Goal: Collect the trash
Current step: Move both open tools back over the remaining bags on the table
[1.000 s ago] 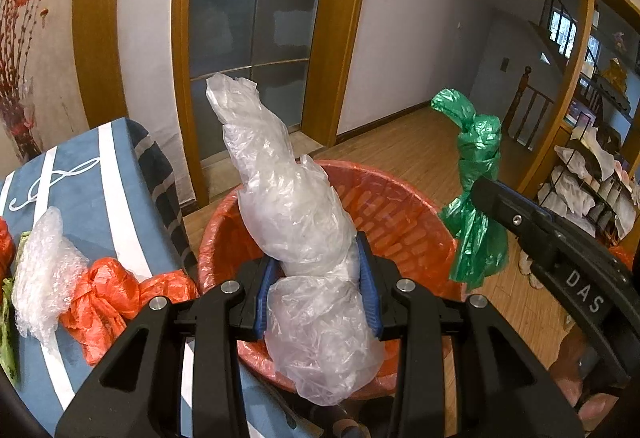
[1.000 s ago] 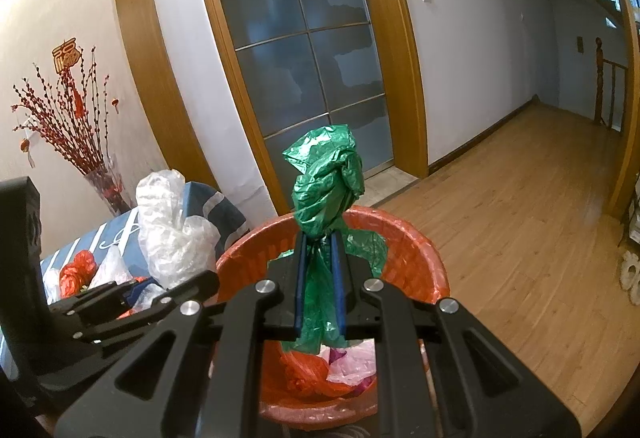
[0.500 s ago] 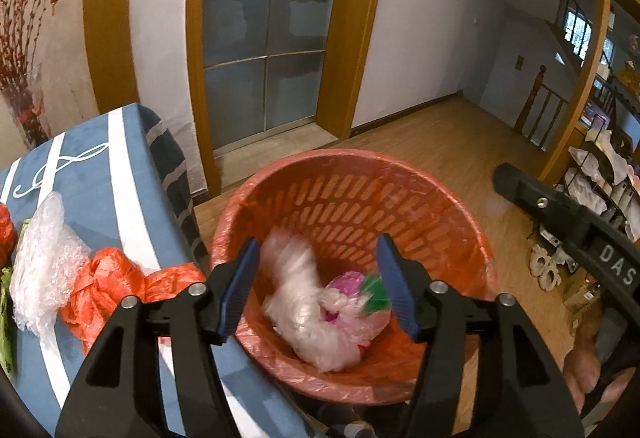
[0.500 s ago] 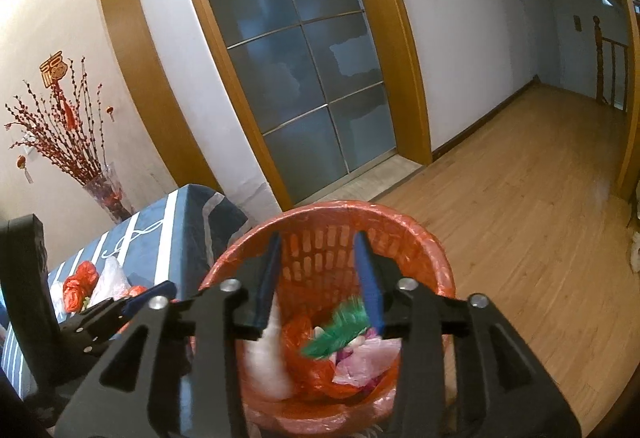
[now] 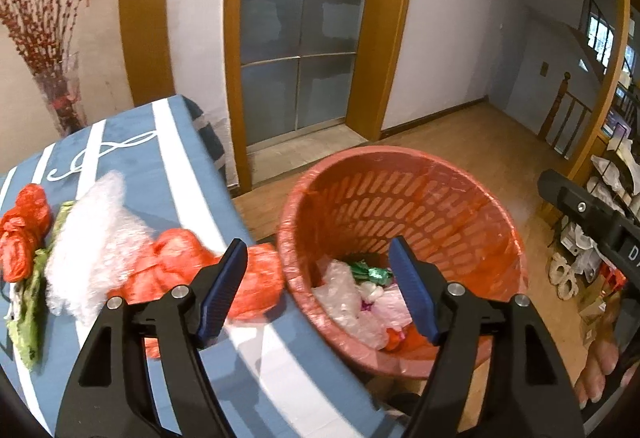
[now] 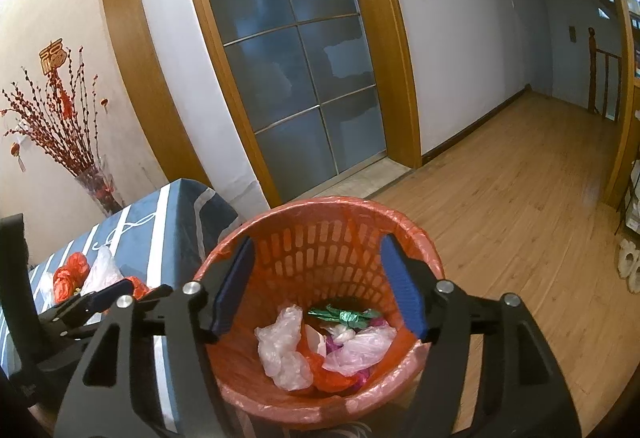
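Both grippers, left (image 5: 320,294) and right (image 6: 318,288), have just opened and hold nothing; below the right one the green bag (image 6: 344,314) lies crosswise in the basket (image 6: 320,205), partly buried.

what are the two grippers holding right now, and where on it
Nothing. The left gripper and right gripper have just been opening; both stand empty over the orange basket.

In the left wrist view the orange bag (image 5: 192,270) is motion-blurred, the green scrap (image 5: 28,326) runs off the left edge, and fingers (image 5: 600,374) at lower right are cut off.

A home hallway: wooden floor (image 6: 500,197), glass-panelled door (image 6: 296,69), stair railing (image 5: 560,117).
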Demonstrator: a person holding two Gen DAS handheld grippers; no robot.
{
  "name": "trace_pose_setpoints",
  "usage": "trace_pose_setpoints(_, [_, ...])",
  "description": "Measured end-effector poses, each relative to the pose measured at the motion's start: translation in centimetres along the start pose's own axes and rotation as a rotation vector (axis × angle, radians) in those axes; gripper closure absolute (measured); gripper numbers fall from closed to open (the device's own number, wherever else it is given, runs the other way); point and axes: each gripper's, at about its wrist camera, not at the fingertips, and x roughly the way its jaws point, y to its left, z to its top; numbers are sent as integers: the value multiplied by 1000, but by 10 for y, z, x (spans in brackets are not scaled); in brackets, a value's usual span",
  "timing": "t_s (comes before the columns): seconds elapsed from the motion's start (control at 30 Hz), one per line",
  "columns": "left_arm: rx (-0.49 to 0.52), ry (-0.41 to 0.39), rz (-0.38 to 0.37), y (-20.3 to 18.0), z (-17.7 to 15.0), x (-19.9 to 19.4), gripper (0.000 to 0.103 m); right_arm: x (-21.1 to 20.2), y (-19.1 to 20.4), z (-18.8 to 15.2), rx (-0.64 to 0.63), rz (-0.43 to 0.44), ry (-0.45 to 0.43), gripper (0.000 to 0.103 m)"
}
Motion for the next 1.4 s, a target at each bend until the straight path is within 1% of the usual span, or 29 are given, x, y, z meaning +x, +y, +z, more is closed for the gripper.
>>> trace_pose_setpoints(0.23, [-40, -23, 72, 34, -8, -26, 24, -8, 20, -2, -34, 14, -6, 29])
trace_pose_setpoints(0.43, [-95, -46, 174, 81, -19, -52, 18, -9, 55, -7, -97, 31, -2, 23])
trace_pose_setpoints(0.6, [-155, -61, 266, 121, -34, -73, 17, -4, 89, -16, -163, 49, 18, 22])
trace_pose_setpoints(0.67, [-175, -68, 314, 139, -41, -82, 17, 1, 102, -21, -184, 62, 34, 22])
trace_pose_setpoints(0.87, [-219, -77, 405, 177, -58, -101, 17, 17, 141, -37, -255, 104, 89, 22])
trace_pose_setpoints(0.97, [-247, -77, 413, 193, -64, -108, 17, 31, 165, -46, -298, 139, 137, 23])
trace_pose_setpoints(1.03, [-263, -81, 414, 199, -67, -113, 17, 39, 178, -51, -322, 157, 168, 27])
trace_pose_setpoints(1.1, [-275, -83, 416, 205, -70, -116, 17, 49, 193, -55, -355, 169, 199, 28])
trace_pose_setpoints(1.23, [-291, -80, 409, 216, -77, -120, 16, 69, 211, -61, -409, 163, 246, 33])
trace_pose_setpoints(1.4, [-305, -77, 401, 225, -83, -124, 17, 92, 226, -67, -450, 143, 306, 33])
